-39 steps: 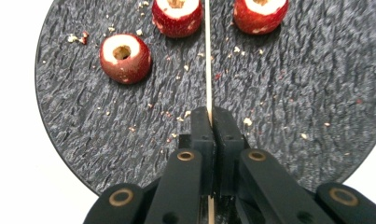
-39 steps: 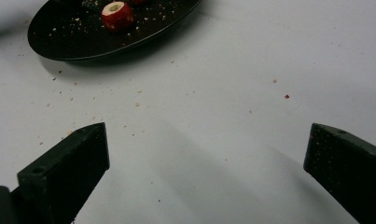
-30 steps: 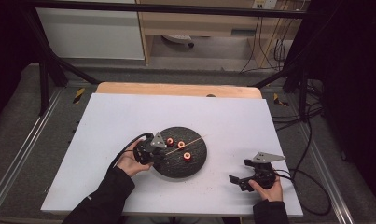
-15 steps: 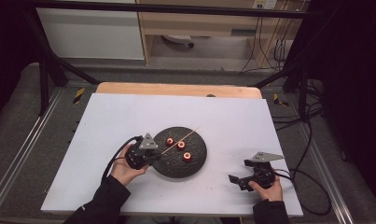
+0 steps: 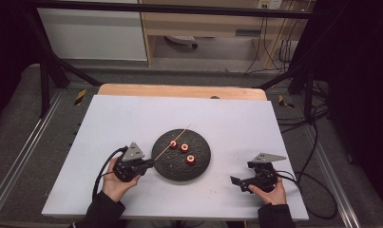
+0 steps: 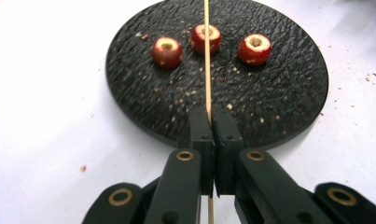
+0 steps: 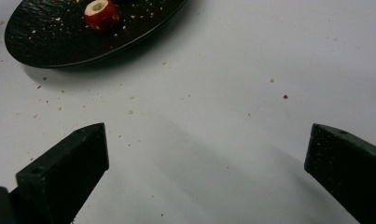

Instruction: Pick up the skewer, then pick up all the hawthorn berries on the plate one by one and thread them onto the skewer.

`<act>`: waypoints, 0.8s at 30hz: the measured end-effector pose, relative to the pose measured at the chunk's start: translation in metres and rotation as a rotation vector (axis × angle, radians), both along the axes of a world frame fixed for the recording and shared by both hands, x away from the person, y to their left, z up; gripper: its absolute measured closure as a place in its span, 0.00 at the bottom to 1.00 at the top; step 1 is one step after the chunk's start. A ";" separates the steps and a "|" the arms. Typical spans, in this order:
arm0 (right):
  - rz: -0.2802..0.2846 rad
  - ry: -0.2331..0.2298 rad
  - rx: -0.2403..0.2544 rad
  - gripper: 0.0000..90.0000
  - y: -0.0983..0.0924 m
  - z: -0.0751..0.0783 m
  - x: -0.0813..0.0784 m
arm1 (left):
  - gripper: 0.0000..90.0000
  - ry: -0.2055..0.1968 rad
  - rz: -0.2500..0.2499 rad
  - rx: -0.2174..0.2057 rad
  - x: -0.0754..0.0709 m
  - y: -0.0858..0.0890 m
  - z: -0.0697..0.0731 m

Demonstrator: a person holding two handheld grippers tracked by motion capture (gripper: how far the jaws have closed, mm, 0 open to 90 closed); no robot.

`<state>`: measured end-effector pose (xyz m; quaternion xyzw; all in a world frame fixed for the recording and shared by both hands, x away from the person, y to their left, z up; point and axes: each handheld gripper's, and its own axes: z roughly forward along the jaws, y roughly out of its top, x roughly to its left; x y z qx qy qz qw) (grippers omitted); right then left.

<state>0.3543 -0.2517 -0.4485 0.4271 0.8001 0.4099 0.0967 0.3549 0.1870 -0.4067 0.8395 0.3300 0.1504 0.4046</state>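
- Jaws of the left gripper [image 6: 209, 122] are seen pressed together on a thin wooden skewer [image 6: 207, 60], which is clamped between their tips and runs straight away from them over the black plate [image 6: 279, 107].
- From the high view, the left gripper [image 5: 148, 164] is found at the near-left edge of the plate [image 5: 201, 166], held in the person's left hand [image 5: 117, 183], with the skewer [image 5: 178, 137] slanting up and to the far right across the plate and past its far rim.
- Three small red hollowed fruits [image 6: 205, 38] are set in a row on the far part of the plate; in the left gripper view the skewer is seen passing across the middle one, though whether it touches it cannot be told.
- In the high view the three fruits [image 5: 184, 147] are grouped near the middle of the plate, the leftmost lying just beside the skewer.
- Crumbs [image 6: 188, 93] are scattered over the plate and the white table [image 5: 108, 123].
- The right gripper [image 5: 237, 182] is held in the right hand [image 5: 267, 192] near the near-right part of the table, well apart from the plate.
- In the right gripper view its jaws are seen spread wide with nothing between them, above bare table [image 7: 251, 70]; one fruit [image 7: 101, 15] and the plate's edge [image 7: 45, 51] are seen at the far left.
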 end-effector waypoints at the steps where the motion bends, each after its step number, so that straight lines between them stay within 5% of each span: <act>1: -0.006 0.002 0.001 0.01 0.003 0.002 0.001 | 0.98 -0.002 0.008 -0.008 -0.002 0.003 -0.001; 24: 0.019 0.005 -0.021 0.02 0.059 0.031 0.025 | 0.98 -0.018 0.044 -0.096 -0.027 0.036 -0.021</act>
